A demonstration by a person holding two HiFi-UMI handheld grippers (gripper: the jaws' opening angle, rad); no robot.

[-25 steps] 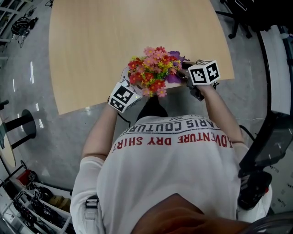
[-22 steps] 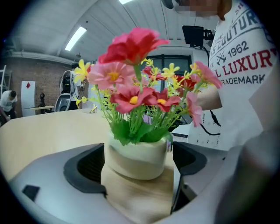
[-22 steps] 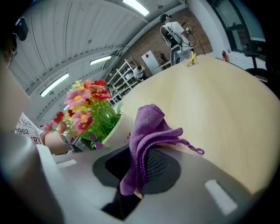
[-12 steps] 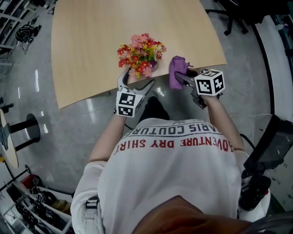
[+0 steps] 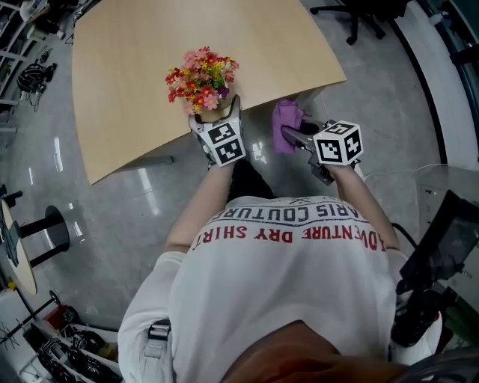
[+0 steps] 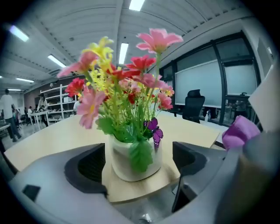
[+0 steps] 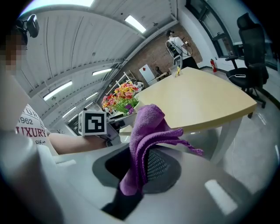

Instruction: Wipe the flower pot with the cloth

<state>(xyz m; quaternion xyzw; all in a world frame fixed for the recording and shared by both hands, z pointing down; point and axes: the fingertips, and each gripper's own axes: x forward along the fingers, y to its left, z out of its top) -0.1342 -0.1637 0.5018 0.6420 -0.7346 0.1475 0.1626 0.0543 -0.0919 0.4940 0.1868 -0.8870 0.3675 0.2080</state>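
Note:
A white flower pot full of mixed artificial flowers stands on the wooden table close to its front edge. My left gripper reaches in from the front, open, one jaw on each side of the pot with a thin gap showing at either side. My right gripper is shut on a purple cloth, held off the table's right front corner over the floor. In the right gripper view the cloth bunches up out of the closed jaws.
Grey glossy floor surrounds the table. Office chairs stand beyond the far right corner. A round black stand base is on the left and dark equipment on the right. People stand far off in the left gripper view.
The right gripper has carried the cloth away from the pot, to the right and past the table's edge. The left gripper has swung round to the pot's front, jaws either side of it.

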